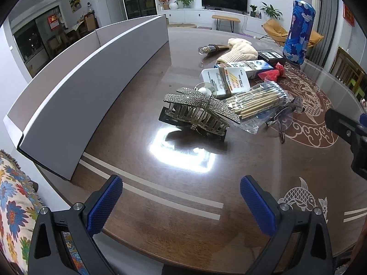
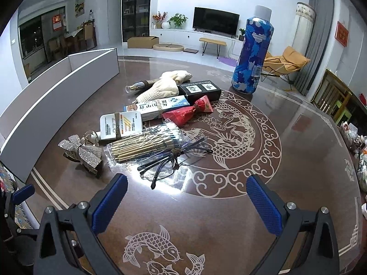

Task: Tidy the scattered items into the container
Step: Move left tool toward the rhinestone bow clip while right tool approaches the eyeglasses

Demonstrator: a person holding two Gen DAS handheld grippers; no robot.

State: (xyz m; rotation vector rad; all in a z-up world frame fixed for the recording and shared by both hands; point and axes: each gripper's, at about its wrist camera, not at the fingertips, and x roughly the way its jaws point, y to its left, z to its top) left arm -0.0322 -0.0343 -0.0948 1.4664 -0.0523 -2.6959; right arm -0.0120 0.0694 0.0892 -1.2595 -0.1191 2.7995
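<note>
Both grippers — your left gripper [image 1: 181, 202] and right gripper [image 2: 187, 202] — hover released and empty above the bench [image 2: 298, 160]. Scattered items lie mid-bench; the grey container [image 1: 91, 87] sits left. Start with the nearest rhinestone hair clip [image 1: 199, 112] — pinch its body squarely.

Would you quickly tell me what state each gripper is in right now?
Left gripper: open, fingers wide apart, holding nothing, above the table.
Right gripper: open, fingers wide apart, holding nothing.
</note>
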